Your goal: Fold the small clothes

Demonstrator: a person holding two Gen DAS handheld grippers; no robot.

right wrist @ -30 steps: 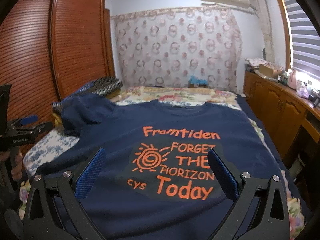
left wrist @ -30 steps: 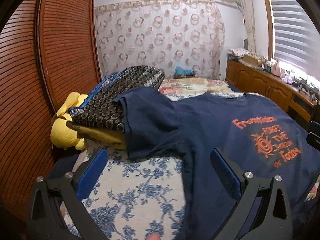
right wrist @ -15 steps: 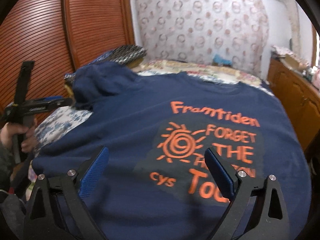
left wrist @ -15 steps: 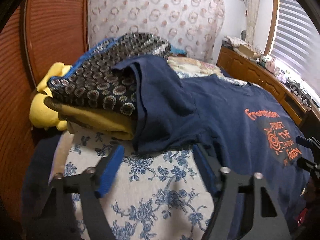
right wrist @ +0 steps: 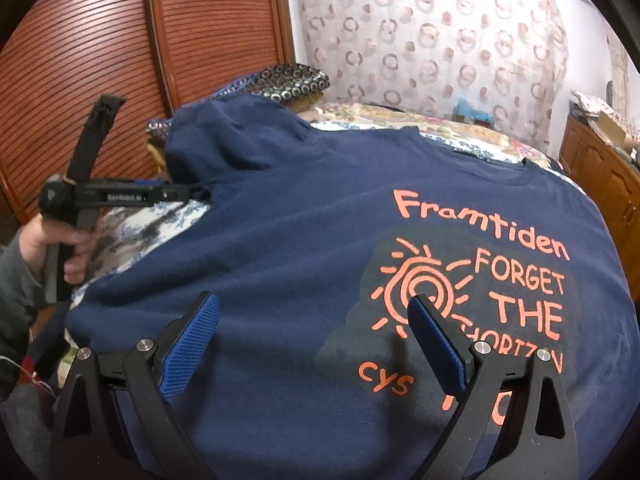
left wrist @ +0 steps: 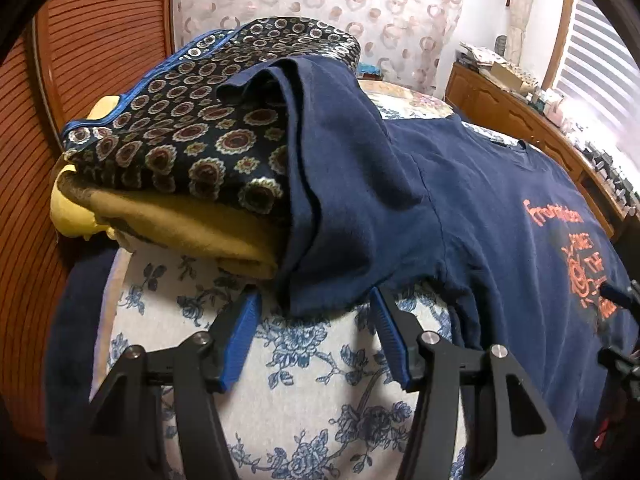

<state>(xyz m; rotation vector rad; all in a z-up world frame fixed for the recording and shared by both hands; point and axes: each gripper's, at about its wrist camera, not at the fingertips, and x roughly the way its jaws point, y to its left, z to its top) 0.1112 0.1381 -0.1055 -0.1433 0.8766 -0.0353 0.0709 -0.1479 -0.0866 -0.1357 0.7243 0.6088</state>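
A navy T-shirt point(right wrist: 300, 220) with an orange "Framtiden" print lies face up on the bed. Its left sleeve point(left wrist: 352, 200) is draped up over a pile of folded cloth. My left gripper point(left wrist: 314, 300) has its tips at the sleeve's lower hem. Its jaws are closing, the hem's edge lies between the blue pads, and the pads do not press on it. In the right wrist view the left gripper point(right wrist: 196, 192) is held by a hand point(right wrist: 52, 240) at the sleeve. My right gripper point(right wrist: 314, 308) hovers open over the shirt's lower front, left of the sun print, holding nothing.
A dark patterned folded cloth point(left wrist: 192, 132) on a yellow one point(left wrist: 200, 232) sits under the sleeve. The blue-flowered bedspread point(left wrist: 320, 380) shows beside the shirt. Louvred wooden wardrobe doors point(right wrist: 100, 40) stand at the left, a curtain point(right wrist: 440, 40) behind, a wooden cabinet point(left wrist: 520, 120) at the right.
Both grippers came nearer to the shirt and tilted down. The left one closed in on the sleeve hem and its jaws narrowed. The right jaws stayed wide.
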